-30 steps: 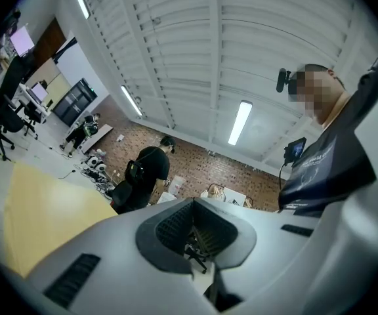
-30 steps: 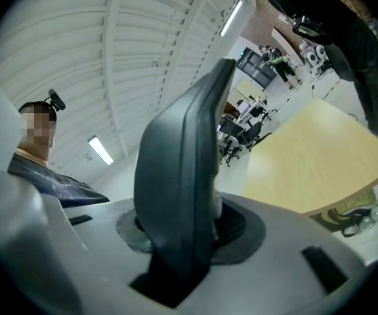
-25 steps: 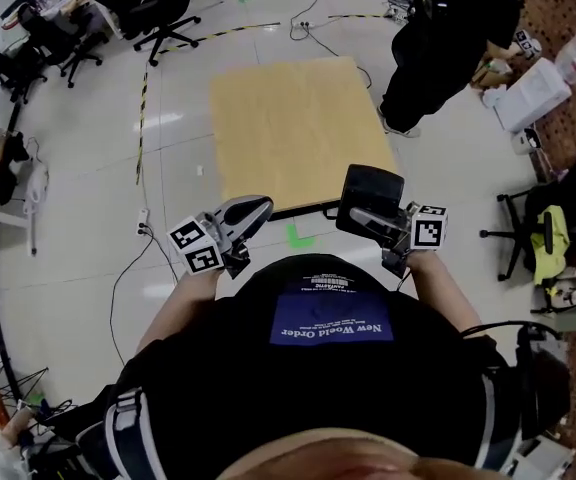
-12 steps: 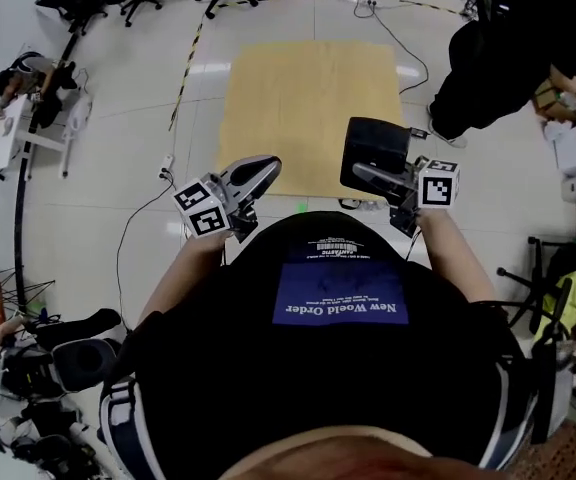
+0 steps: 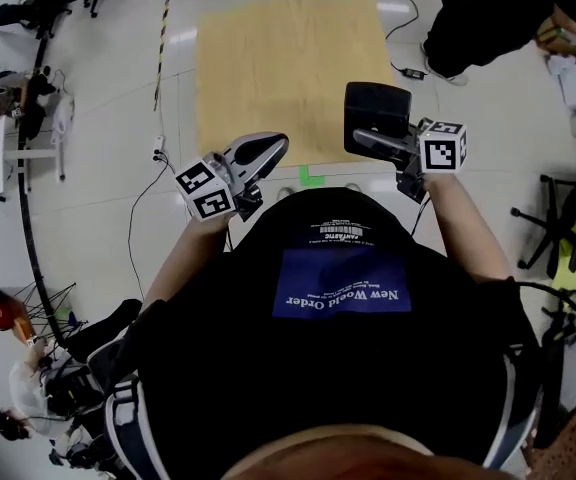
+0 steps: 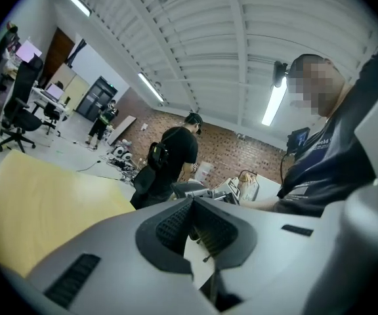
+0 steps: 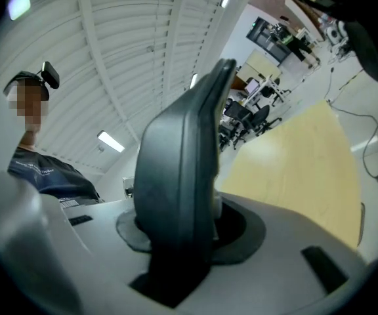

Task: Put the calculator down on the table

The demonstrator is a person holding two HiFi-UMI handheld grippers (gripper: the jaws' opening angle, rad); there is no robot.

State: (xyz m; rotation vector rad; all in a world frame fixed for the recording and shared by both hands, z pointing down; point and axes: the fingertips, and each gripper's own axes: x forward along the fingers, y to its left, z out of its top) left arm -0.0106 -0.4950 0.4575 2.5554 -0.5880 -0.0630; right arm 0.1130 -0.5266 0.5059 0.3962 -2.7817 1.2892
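1. Head view looks down on a person in black [image 5: 488, 8] standing past the far right corner of the desk [image 5: 288, 68], well apart from both tools. Office chairs [image 5: 38, 8] stand off to the far left.
2. A thin cable [image 5: 148, 198] trails over the floor [image 5: 98, 118] left of the desk, and a green tape mark [image 5: 310, 177] lies on the floor just at its near edge. Nothing stands between the tools and the desk top.
3. The desk is a pale wooden square on a light, glossy floor. The left gripper view shows a brick wall [image 6: 241, 149] and strip lights [image 6: 274, 100] under a ribbed white ceiling.
4. The right hand-held gripper [image 5: 363, 136] reaches forward from the right forearm [image 5: 458, 228]. It pinches the dark calculator [image 5: 376, 113] on edge, in the air over the desk's near right corner.
5. The left hand-held gripper [image 5: 268, 150] extends from the left forearm [image 5: 183, 258] toward the near edge of the desk. Its jaws are pressed together with nothing between them.
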